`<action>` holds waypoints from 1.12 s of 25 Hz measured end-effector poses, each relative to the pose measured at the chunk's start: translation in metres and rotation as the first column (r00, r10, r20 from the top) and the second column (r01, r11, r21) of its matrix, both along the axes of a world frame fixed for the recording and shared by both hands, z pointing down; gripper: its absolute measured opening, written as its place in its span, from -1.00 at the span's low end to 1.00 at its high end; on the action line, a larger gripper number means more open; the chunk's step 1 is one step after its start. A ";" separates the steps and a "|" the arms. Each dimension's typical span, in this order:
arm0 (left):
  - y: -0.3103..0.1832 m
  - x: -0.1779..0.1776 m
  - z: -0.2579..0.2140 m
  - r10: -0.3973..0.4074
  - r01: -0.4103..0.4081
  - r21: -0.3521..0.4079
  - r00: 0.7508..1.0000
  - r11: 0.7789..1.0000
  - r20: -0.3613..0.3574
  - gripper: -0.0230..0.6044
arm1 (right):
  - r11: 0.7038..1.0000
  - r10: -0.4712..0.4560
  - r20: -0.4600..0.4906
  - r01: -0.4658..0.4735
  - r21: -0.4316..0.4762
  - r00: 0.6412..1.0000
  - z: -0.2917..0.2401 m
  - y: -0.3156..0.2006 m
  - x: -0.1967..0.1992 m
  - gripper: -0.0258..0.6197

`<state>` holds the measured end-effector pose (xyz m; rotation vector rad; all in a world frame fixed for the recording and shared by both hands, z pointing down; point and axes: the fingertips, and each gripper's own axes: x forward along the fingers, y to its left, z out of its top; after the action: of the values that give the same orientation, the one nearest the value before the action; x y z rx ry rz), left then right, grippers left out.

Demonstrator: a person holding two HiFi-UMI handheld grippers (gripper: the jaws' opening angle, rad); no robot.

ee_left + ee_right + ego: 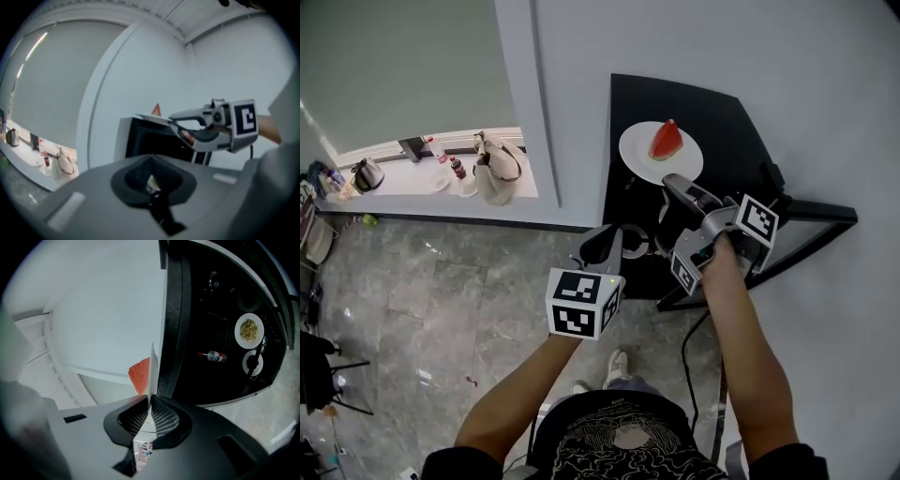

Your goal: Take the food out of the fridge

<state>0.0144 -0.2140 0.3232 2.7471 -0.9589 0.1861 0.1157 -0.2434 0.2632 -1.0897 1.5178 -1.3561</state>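
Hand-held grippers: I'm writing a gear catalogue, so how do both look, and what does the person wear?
The left hand-held gripper and right hand-held gripper are grey, each with a white cube of black square markers. A black cable hangs beside the right one. The T-shirt is black, printed, short-sleeved.

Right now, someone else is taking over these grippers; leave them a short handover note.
Right gripper: shut on the rim of the plate with the watermelon slice, above the fridge top.
Left gripper: shut, empty, in front of the fridge.
Done: that plate is out.
Left: set it down, then fetch the plate of food, bottle and small dish inside.
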 end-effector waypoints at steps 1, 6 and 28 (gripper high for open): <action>0.002 -0.001 0.001 -0.005 0.005 -0.001 1.000 1.000 0.001 -0.92 | 1.000 0.003 0.006 -0.003 -0.001 1.000 0.001 0.000 0.001 -0.89; 0.016 0.000 0.000 -0.015 0.015 0.005 1.000 1.000 0.006 -0.92 | 1.000 0.016 0.017 -0.016 0.007 1.000 -0.004 0.002 -0.001 -0.89; 0.025 0.025 -0.003 0.024 -0.024 0.006 1.000 1.000 -0.015 -0.92 | 0.988 0.040 0.004 -0.040 0.151 0.999 -0.017 0.020 -0.001 -0.81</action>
<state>0.0392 -0.1886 0.3200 2.7619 -0.9247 0.1668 0.1144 -0.2238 0.2458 -1.0190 1.5631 -1.1933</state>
